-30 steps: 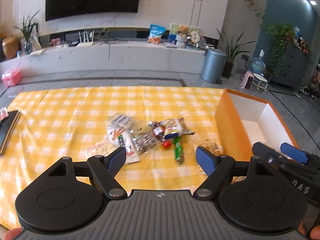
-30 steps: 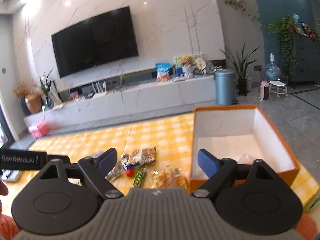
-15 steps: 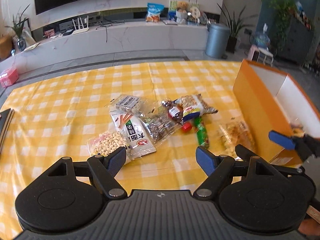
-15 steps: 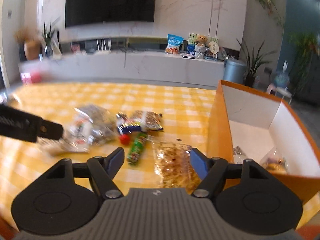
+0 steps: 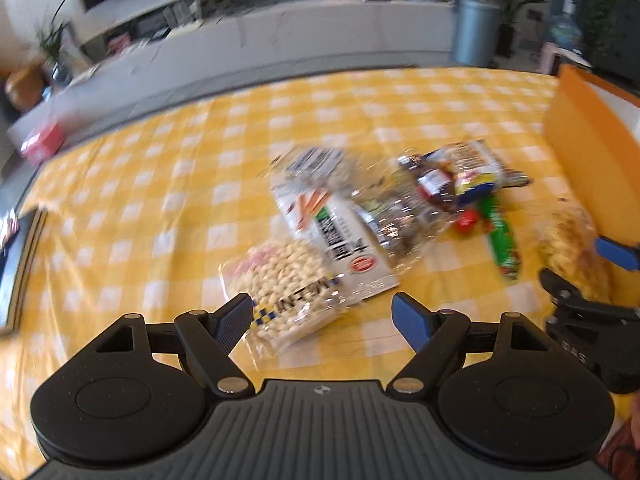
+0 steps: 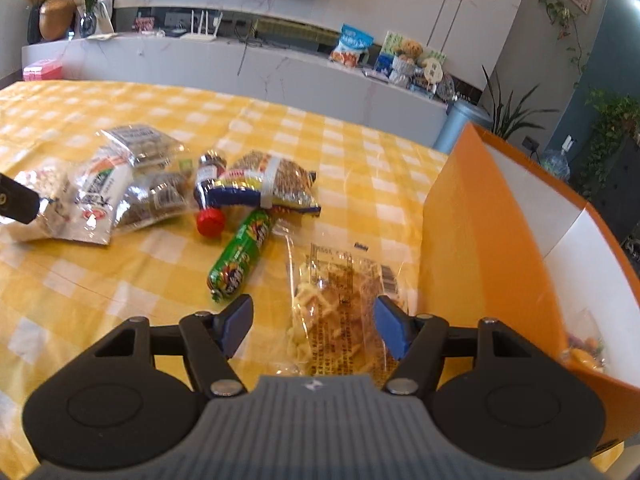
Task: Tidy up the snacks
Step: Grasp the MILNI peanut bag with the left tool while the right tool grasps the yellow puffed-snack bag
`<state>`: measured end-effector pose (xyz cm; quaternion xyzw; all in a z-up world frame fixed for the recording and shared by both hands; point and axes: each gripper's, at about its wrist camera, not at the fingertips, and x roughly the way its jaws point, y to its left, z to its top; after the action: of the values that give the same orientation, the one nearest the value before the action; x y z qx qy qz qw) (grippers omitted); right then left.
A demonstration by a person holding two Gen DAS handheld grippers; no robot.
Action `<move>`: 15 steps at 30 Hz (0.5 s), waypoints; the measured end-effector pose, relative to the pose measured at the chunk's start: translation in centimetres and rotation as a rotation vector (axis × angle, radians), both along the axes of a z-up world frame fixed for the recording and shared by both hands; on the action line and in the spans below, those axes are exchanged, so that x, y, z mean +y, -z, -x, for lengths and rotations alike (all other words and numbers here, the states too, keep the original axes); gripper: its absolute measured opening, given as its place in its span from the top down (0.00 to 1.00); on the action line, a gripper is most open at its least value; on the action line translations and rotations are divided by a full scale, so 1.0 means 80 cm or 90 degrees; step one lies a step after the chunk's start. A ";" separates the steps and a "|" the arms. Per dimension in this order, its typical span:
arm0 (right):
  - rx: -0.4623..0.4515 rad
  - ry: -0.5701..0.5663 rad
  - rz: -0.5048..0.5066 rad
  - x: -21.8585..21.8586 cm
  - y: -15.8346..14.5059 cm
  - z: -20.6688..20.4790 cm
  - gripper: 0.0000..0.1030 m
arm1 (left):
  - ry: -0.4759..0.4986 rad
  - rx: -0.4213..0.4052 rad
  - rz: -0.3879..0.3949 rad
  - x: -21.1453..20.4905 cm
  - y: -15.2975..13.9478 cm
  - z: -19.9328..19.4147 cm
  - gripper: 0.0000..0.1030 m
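On the yellow checked table [image 6: 120, 288] both tongs are spread wide and hold nothing. The right tongs [image 6: 313, 322] sit low over the clear waffle packet [image 6: 340, 304], which lies flat just beside the orange box [image 6: 480, 240], one blue pad at each long side of it. The left tongs [image 5: 323, 320] hang over the bag of pale nuts [image 5: 280, 284], its near corner between the pads; that bag lies partly under the white noodle-style packet [image 5: 336, 232]. Beyond them, loose in a heap, are a small brown bottle with a red cap [image 6: 210, 196], a blue-edged snack bag [image 6: 272, 184] and a green tube sweet [image 6: 240, 256]. The box already has at least one wrapped snack in its near corner [image 6: 584, 344].

The step in hand looks like a double pick, each side taking its nearest packet. For the waffles, I would lower until the pads nearly touch the cloth, then close across the narrow width and grip the firm biscuit, not only the film, which would slip or tear. Close gently: the waffle may crack. Lift straight up before swinging over the box wall, which stands high and close by. For the nuts, take the sealed end, and draw the bag out sideways from under the white packet so the heap is not dragged along. The left view is blurred, so its exact height I cannot tell
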<state>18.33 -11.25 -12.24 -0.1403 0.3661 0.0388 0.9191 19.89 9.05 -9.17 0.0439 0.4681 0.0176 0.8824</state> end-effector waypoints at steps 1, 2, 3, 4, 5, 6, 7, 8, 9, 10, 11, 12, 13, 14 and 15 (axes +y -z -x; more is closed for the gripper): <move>0.004 0.002 0.001 0.001 0.004 -0.001 0.37 | -0.022 0.002 0.009 0.004 0.003 -0.003 0.10; 0.007 0.005 0.003 0.001 0.006 -0.003 0.37 | -0.046 0.001 0.017 0.009 0.005 -0.006 0.10; 0.005 0.009 0.009 0.002 0.010 -0.005 0.37 | -0.069 -0.001 0.024 0.012 0.007 -0.009 0.10; 0.001 0.012 0.019 0.003 0.012 -0.005 0.37 | -0.088 -0.003 0.028 0.014 0.008 -0.012 0.09; -0.001 0.011 0.026 0.004 0.014 -0.005 0.37 | -0.106 -0.003 0.029 0.016 0.010 -0.015 0.09; -0.002 0.011 0.034 0.005 0.016 -0.006 0.36 | -0.123 -0.003 0.026 0.018 0.013 -0.018 0.09; -0.003 0.011 0.042 0.007 0.018 -0.005 0.36 | -0.135 -0.002 0.022 0.019 0.015 -0.020 0.09; -0.004 0.011 0.053 0.008 0.020 -0.006 0.36 | -0.146 -0.001 0.022 0.020 0.018 -0.022 0.09; -0.005 0.011 0.065 0.010 0.022 -0.006 0.36 | -0.154 0.000 0.025 0.021 0.020 -0.023 0.09; -0.007 0.010 0.073 0.011 0.024 -0.007 0.36 | -0.160 0.001 0.029 0.023 0.023 -0.024 0.09; -0.011 0.010 0.078 0.012 0.025 -0.006 0.36 | -0.166 0.002 0.033 0.024 0.024 -0.025 0.09; -0.012 0.011 0.077 0.011 0.025 -0.007 0.37 | -0.173 0.001 0.038 0.026 0.025 -0.025 0.08; -0.012 0.012 0.077 0.011 0.025 -0.007 0.39 | -0.178 0.001 0.041 0.029 0.027 -0.024 0.08; -0.014 0.015 0.083 0.011 0.026 -0.007 0.45 | -0.181 0.002 0.042 0.030 0.028 -0.025 0.08; -0.018 0.017 0.090 0.011 0.026 -0.007 0.46 | -0.185 0.003 0.046 0.032 0.029 -0.023 0.08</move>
<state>18.87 -10.35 -14.33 -0.2006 0.3571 -0.0016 0.9123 21.76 11.61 -11.52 -0.0557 0.4719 0.1282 0.8705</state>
